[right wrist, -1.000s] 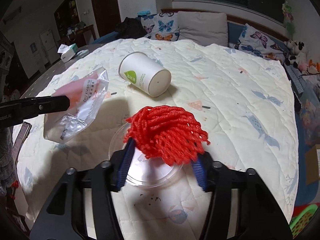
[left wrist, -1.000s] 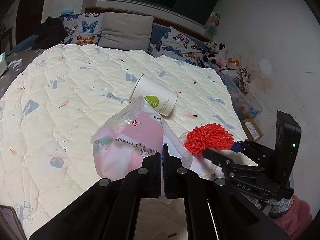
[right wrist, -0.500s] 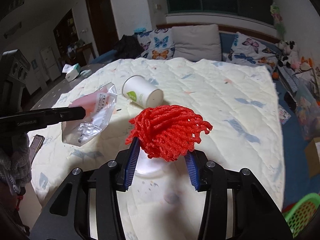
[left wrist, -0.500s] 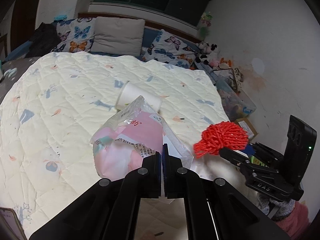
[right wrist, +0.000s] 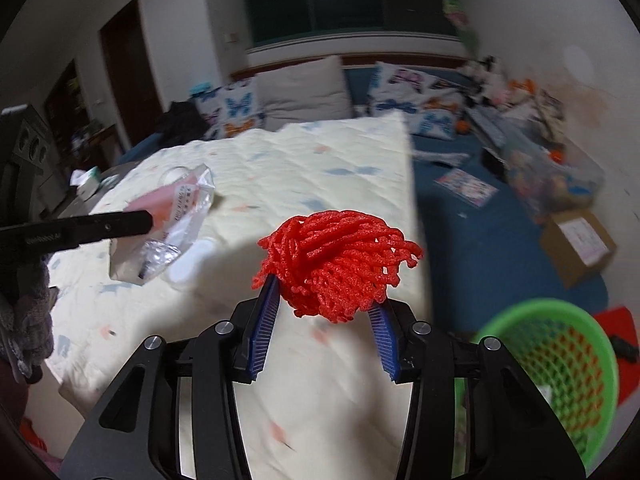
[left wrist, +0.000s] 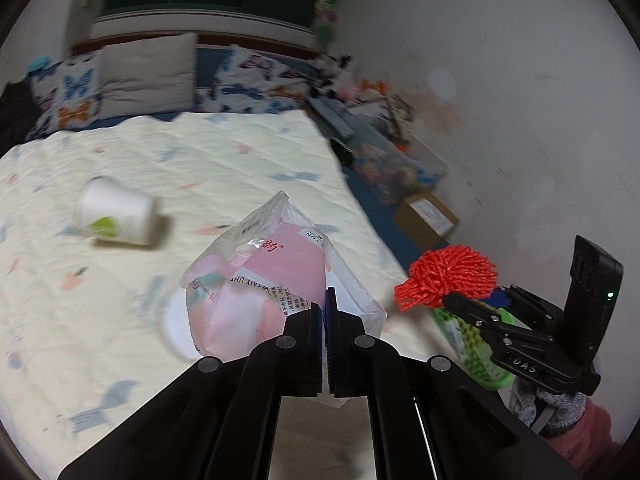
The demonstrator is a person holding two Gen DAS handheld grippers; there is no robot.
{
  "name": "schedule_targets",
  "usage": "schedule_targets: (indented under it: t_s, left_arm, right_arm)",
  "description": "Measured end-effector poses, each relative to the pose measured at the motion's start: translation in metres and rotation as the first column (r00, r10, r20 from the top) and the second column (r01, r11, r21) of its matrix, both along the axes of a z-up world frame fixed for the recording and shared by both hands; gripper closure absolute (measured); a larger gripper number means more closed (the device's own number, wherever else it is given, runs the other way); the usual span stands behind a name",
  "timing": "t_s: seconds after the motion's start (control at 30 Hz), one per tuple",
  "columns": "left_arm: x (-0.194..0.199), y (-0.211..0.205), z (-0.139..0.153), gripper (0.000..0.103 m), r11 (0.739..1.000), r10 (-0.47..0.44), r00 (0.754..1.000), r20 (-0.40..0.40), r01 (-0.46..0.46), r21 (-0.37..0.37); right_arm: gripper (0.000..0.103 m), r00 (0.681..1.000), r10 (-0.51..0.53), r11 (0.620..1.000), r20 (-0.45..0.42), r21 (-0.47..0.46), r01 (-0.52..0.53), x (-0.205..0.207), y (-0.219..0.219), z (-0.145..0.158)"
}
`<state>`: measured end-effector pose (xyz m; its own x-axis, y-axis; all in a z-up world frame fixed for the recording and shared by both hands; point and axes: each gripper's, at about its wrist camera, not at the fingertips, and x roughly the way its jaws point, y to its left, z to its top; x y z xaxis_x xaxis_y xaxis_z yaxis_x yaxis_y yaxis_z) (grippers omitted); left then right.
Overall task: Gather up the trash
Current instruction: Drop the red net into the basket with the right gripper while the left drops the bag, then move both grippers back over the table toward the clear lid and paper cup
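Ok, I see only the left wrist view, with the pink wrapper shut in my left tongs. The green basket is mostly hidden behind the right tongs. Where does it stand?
Observer: The green basket stands on the floor by the bed's near corner, mouth upward.
Operator: Do both pads touch the red net?
Observer: Yes, the right tongs grip the red foam net between both blue pads.
Operator: Anything left of my frame?
Observer: What looks like a tissue box lies on a grey surface beside the quilt.

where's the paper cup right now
The paper cup lies on its side on the quilt, at the left of the left wrist view, beyond and left of the plastic wrapper held in the left gripper.
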<state>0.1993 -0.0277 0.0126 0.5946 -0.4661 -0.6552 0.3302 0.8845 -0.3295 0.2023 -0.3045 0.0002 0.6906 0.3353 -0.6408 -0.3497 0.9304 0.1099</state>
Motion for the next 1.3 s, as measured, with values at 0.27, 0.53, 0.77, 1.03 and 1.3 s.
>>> schedule_targets:
  t_s: [0.27,0.53,0.77,1.03,1.3]
  left_arm:
    - [0.003,-0.082,0.000,0.101,0.986,-0.166,0.986,-0.018,0.166,0.004]
    - [0.003,-0.170,-0.001,0.101,0.942,-0.334,0.941,-0.043,0.335,0.009]
    - [0.002,-0.234,-0.013,0.101,0.902,-0.427,0.900,-0.086,0.430,0.030]
    - [0.003,-0.270,-0.025,0.100,0.878,-0.467,0.875,-0.125,0.476,0.055]
    - [-0.006,-0.278,-0.036,0.070,0.865,-0.485,0.861,-0.151,0.498,0.066]
  right_arm:
    - [0.058,0.976,-0.214,0.977,-0.045,-0.003,0.214,-0.026,-0.084,-0.019]
    - [0.056,0.926,-0.370,0.929,-0.077,-0.016,0.369,-0.053,-0.151,-0.034]
    - [0.045,0.889,-0.447,0.893,-0.097,-0.005,0.449,-0.076,-0.184,-0.043]
    - [0.039,0.861,-0.499,0.865,-0.101,0.005,0.502,-0.094,-0.206,-0.044]
    - [0.039,0.851,-0.517,0.853,-0.092,0.020,0.521,-0.103,-0.215,-0.039]
